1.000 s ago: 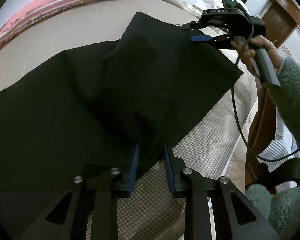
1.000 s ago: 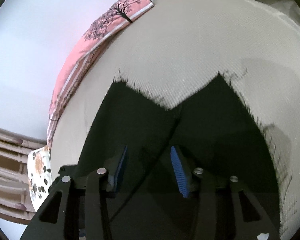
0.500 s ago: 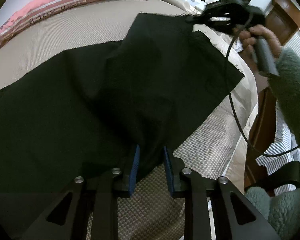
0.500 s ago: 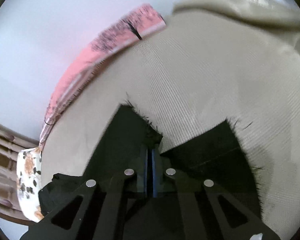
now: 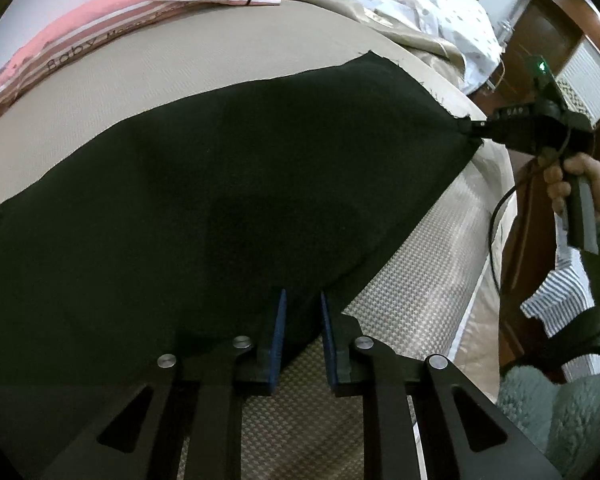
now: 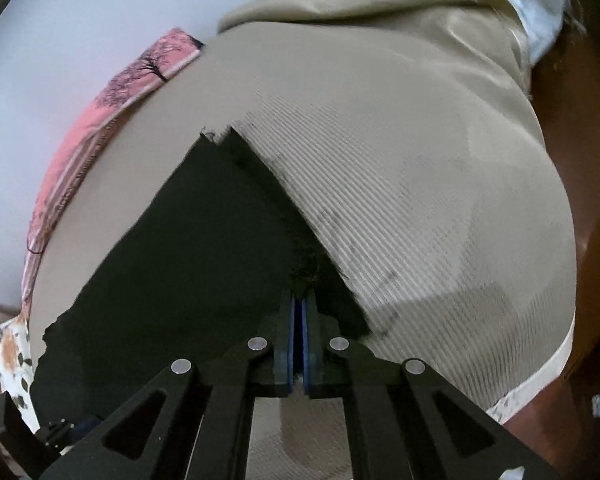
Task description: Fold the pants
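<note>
A: Listing, left view: black pants (image 5: 220,200) spread on the bed (image 5: 180,68); left gripper (image 5: 302,312) slightly parted around the near edge (grip uncertain). Risk: fabric slips free.

B: Right view: right gripper (image 6: 299,312) pressed together on the frayed hem (image 6: 308,256). Risk: the thin pinch tears loose when pulled.

Dim, soft indoor light in both wrist views; strong fisheye curvature.

I read the black pants (image 5: 220,208) as an almost detailless dark mass, folds barely separable. Soft-edged shadows fall on the beige mattress (image 6: 420,208) in the right wrist view, and its weave smears with motion blur near the cloth edge. Straight edges bow toward both frames' black vignetted corners. The left wrist view is sharper; I see no glare.
</note>
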`<move>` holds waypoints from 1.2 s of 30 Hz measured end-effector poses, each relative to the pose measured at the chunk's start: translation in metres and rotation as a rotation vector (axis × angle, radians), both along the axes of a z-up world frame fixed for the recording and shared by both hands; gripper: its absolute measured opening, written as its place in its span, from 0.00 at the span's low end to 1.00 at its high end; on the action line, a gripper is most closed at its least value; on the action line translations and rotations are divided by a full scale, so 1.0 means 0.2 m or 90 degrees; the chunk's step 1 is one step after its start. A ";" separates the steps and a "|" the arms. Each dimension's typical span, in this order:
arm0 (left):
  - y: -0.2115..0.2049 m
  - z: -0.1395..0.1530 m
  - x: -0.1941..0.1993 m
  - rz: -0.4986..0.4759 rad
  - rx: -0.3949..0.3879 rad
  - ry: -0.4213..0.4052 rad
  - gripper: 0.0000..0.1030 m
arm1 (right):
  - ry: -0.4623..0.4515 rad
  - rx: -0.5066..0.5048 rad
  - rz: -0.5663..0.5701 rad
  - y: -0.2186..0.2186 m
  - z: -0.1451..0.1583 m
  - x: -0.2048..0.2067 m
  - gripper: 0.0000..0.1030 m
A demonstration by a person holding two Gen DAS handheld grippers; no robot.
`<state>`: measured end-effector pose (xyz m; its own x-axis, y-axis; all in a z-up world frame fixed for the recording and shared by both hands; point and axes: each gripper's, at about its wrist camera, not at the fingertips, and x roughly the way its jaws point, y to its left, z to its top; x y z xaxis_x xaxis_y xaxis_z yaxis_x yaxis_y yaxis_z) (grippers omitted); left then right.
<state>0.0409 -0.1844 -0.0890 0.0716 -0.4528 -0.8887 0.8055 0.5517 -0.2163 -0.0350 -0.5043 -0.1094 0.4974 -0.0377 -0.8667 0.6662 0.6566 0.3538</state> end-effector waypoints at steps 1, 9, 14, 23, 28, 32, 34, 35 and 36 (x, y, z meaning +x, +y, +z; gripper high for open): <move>-0.01 0.01 0.00 -0.005 0.003 -0.003 0.17 | -0.005 0.002 -0.008 0.00 0.01 -0.02 0.01; 0.02 0.00 0.00 -0.020 -0.002 0.004 0.17 | 0.004 0.009 -0.020 -0.02 -0.01 -0.08 0.01; 0.01 0.00 0.03 -0.006 -0.005 0.026 0.19 | 0.008 0.018 -0.024 -0.07 0.05 -0.09 0.18; 0.09 0.12 0.10 0.031 -0.055 0.048 0.35 | -0.044 -0.022 0.119 -0.21 0.33 0.22 0.19; 0.20 0.18 0.20 0.095 -0.087 0.032 0.40 | -0.033 0.003 0.212 -0.23 0.32 0.56 0.19; 0.31 0.17 0.29 0.174 -0.079 0.013 0.41 | -0.010 0.018 0.248 -0.25 0.27 0.75 0.19; 0.38 0.17 0.33 0.215 -0.076 0.008 0.41 | 0.008 0.017 0.263 -0.26 0.22 0.83 0.18; 0.41 0.16 0.34 0.231 -0.074 0.006 0.41 | 0.015 0.015 0.266 -0.26 0.21 0.85 0.19; 0.45 0.16 0.37 0.255 -0.075 0.004 0.41 | 0.027 0.008 0.270 -0.27 0.19 0.88 0.19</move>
<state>0.1151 -0.0944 -0.0574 0.2573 -0.4885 -0.8338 0.5302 0.7927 -0.3008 0.1402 -0.5574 -0.0706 0.4311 0.1736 -0.8854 0.3516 0.8715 0.3420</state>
